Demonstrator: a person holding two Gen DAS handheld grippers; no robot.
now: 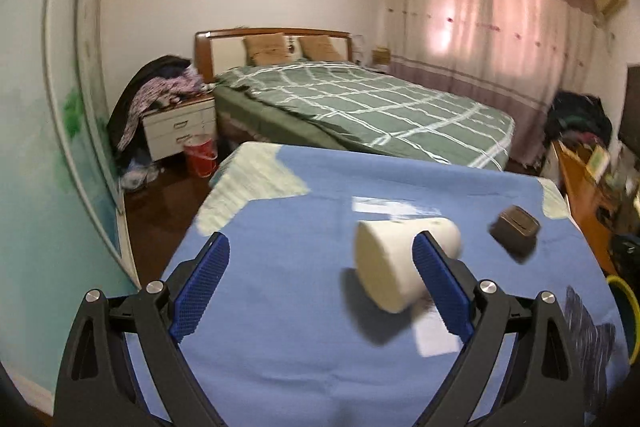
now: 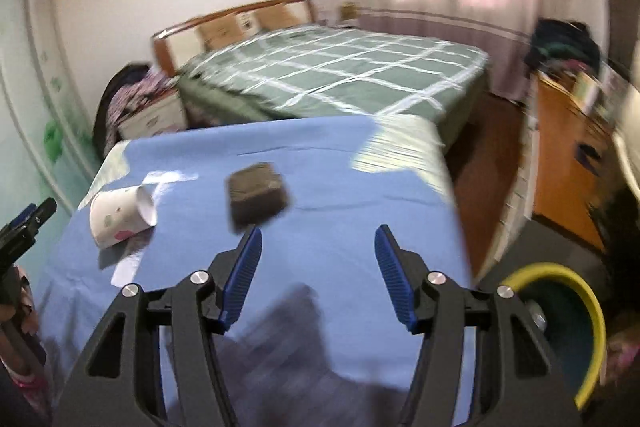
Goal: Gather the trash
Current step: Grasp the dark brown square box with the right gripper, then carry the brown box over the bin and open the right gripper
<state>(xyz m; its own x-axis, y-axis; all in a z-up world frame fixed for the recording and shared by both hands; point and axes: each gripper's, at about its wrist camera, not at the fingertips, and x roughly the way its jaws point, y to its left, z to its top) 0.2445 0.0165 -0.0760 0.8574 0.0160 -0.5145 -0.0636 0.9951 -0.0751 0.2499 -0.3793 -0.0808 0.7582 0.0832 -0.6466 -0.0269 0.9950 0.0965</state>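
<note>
So the paper cup [image 1: 404, 259] lies tipped on the blue cloth [image 1: 280, 267], just ahead of the left tongs [image 1: 320, 283], wide and empty. Right tongs [image 2: 318, 267] half-spread, empty, brown box [image 2: 256, 195] just beyond, yellow-rimmed bin [image 2: 592, 311] off the cloth's edge.

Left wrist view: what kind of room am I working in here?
A lived-in bedroom, most likely: a made bed with a wooden headboard, a nightstand heaped with clothes, and drawn pink curtains.

On the table [image 2: 360, 195]: 1 paper cup [image 2: 120, 213] lying on its side at left, 1 small box [image 2: 256, 193] to its right, apart. Bed [image 2: 340, 75] behind the table. Bin [image 2: 568, 327] beside the table's right edge.
</note>
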